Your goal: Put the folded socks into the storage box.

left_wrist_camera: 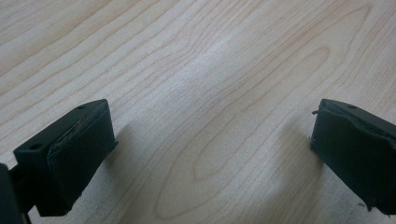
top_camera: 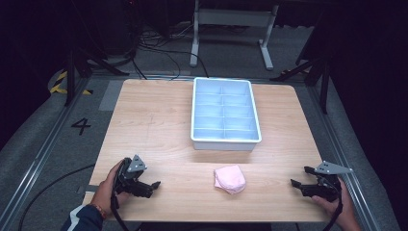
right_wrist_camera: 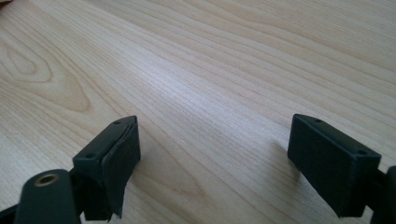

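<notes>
**Resting both tongs on the table, pink cloth between them**

Holding my left gripper (top_camera: 144, 185) at the lower left of the high view, low over the wooden table (top_camera: 154, 120), tips aimed toward the frame's centre. Its jaws stand apart; in the left gripper view I see bare wood grain between the two black pads (left_wrist_camera: 70, 158), with nothing clamped.

My right gripper (top_camera: 303, 179) sits at the lower right of the high view, tips pointing left. Jaws wide apart as well; the right gripper view shows plain tabletop between the pads (right_wrist_camera: 116, 158), with nothing in the gap.

Pink cloth (top_camera: 230, 178), folded into a small bundle, lies on the table at lower centre of the high view, between the two grippers and well apart from each. Neither tool touches it.

White divided tray (top_camera: 225, 142) sits above the cloth, at centre frame, its near wall close to the cloth but not touching it. The compartments look empty from this angle.
</notes>
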`<state>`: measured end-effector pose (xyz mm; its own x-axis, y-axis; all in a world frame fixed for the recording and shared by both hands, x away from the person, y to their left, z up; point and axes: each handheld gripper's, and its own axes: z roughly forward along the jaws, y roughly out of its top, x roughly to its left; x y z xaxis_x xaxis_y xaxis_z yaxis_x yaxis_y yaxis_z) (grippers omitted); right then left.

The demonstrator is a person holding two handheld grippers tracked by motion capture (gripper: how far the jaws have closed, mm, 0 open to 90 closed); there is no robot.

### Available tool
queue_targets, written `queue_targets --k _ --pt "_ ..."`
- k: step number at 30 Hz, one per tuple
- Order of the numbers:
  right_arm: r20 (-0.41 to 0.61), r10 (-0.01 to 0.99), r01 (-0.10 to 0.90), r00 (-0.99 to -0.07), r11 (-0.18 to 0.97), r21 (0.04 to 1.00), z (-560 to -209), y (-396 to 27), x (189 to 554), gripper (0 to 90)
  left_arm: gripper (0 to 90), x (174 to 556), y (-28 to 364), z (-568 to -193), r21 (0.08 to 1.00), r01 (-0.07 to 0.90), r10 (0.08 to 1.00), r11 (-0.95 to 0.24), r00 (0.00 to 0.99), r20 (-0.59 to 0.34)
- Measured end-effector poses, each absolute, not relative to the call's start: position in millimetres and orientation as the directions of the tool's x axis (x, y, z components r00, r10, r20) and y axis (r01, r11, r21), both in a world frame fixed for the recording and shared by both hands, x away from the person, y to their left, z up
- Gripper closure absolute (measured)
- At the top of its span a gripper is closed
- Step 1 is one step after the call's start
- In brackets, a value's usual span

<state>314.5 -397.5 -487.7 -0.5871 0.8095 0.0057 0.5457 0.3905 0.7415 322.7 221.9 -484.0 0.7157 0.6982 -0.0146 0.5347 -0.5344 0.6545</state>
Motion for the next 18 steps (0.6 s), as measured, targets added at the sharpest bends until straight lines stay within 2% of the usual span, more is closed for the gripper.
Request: queue_targets --k 14,18 --pt "0.002 0.807 0.551 -0.590 0.401 0.732 -486.6 -397.1 317.2 16.9 0.2 323.0 224.8 -483.8 0.654 0.522 0.684 -0.547 0.729 -0.009" --pt "0.002 0.801 0.545 -0.599 0.405 0.734 -485.8 -397.3 318.2 21.3 0.2 323.1 224.8 -483.8 0.654 0.522 0.684 -0.547 0.729 -0.009"
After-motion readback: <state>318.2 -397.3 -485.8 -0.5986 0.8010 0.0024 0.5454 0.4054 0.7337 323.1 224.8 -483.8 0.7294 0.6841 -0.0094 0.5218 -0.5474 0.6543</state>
